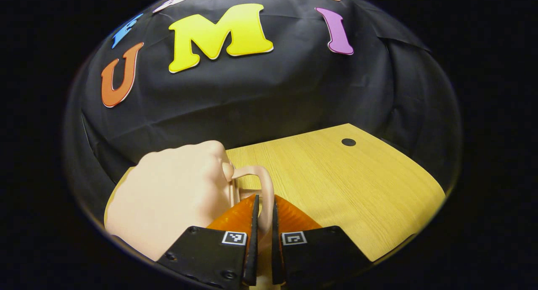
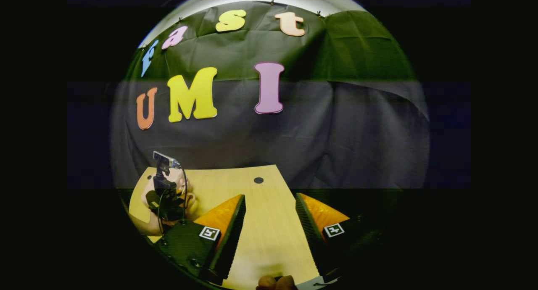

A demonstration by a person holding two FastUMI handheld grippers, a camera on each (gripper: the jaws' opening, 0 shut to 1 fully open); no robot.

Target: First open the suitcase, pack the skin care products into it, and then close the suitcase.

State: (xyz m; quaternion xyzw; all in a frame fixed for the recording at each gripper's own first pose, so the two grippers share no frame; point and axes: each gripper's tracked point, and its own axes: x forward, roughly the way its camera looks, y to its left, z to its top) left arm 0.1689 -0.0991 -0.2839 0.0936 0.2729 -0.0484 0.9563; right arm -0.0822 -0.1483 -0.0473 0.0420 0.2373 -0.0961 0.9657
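Black cloth is hung behind a pale wooden worktop (image 1: pixel 336 176), in which a small dark round hole (image 1: pixel 348 142) is seen far ahead and to the right of the left gripper (image 1: pixel 264 222). The left gripper's fingers are drawn almost together, and the curved handle (image 1: pixel 265 189) of a beige suitcase (image 1: pixel 168 197) is pinched between them. The suitcase body is seen just ahead and to the left of that gripper, resting on the worktop.

The right gripper (image 2: pixel 269 216) is held wide apart, with nothing between its fingers, above bare worktop. Ahead and to its left, the left gripper's black body is seen at the suitcase. Fingertips of a hand (image 2: pixel 275 282) are glimpsed at the bottom edge.
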